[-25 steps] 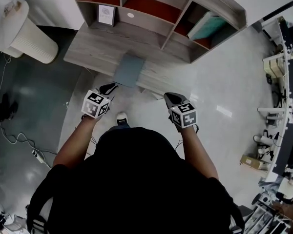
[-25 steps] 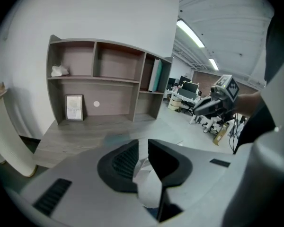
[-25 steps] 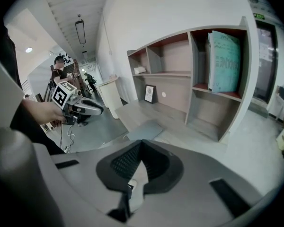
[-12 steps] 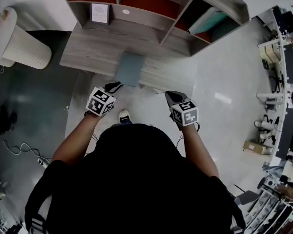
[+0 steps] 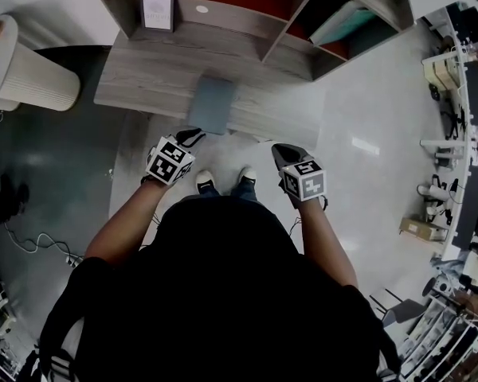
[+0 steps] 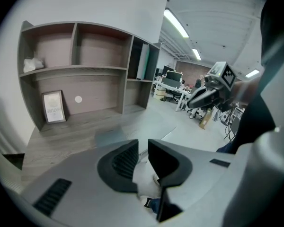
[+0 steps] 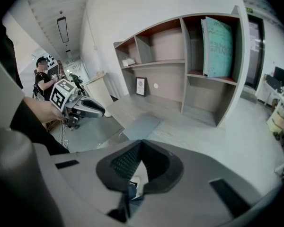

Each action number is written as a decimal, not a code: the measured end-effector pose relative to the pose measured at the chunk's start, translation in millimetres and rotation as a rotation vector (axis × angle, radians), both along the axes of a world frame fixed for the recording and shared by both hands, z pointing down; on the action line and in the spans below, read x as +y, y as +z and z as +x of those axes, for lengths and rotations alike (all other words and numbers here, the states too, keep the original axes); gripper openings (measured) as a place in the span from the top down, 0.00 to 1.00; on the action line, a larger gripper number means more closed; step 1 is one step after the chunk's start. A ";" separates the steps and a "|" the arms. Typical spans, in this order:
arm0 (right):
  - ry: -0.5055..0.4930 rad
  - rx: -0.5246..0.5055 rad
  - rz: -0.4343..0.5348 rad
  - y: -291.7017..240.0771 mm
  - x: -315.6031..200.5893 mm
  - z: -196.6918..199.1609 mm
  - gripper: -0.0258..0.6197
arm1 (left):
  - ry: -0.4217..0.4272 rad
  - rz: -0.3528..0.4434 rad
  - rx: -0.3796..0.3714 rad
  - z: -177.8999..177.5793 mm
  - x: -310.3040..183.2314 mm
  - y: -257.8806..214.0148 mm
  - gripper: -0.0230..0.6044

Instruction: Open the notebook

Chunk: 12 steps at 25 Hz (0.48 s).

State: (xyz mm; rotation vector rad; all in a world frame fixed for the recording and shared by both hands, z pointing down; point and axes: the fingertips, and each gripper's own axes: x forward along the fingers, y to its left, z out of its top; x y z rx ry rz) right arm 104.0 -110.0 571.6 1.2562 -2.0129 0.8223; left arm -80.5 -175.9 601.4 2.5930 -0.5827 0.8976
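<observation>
On the wooden bench point(image 5: 143, 78), at its front edge, the notebook point(image 5: 213, 104) is seen lying flat and closed, grey-blue cover up. It is touched by neither gripper. The left gripper point(image 5: 190, 136) is held just short of the bench front, below the notebook's near left corner, over the pale floor. In the left gripper view its jaws are seen a narrow gap apart, nothing between them, and the notebook shows as a blurred grey patch just beyond. The right gripper point(image 5: 285, 150) is held further to the right, also short of the bench and well clear of the notebook. In the right gripper view its jaws are seen brought together at the tips, empty, with the notebook lying ahead and slightly left. Behind the bench a shelf unit point(image 5: 263, 6) is noted, with a small framed card point(image 5: 158, 12) stood at the back and a teal folder point(image 5: 346, 30) leant in a right-hand compartment. The person's two shoes point(image 5: 205, 183) are visible on the floor between the grippers.
</observation>
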 end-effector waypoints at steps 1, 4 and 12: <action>-0.002 -0.002 -0.003 1.3 -0.3 0.7 0.96 | -0.001 0.005 -0.008 0.5 0.0 1.4 0.85; -0.011 -0.008 -0.012 5.3 -2.4 2.7 0.96 | 0.003 0.023 -0.040 2.8 0.5 5.0 0.85; -0.043 -0.035 -0.040 19.8 -7.7 5.0 0.96 | 0.046 0.081 -0.128 14.2 1.0 23.6 0.85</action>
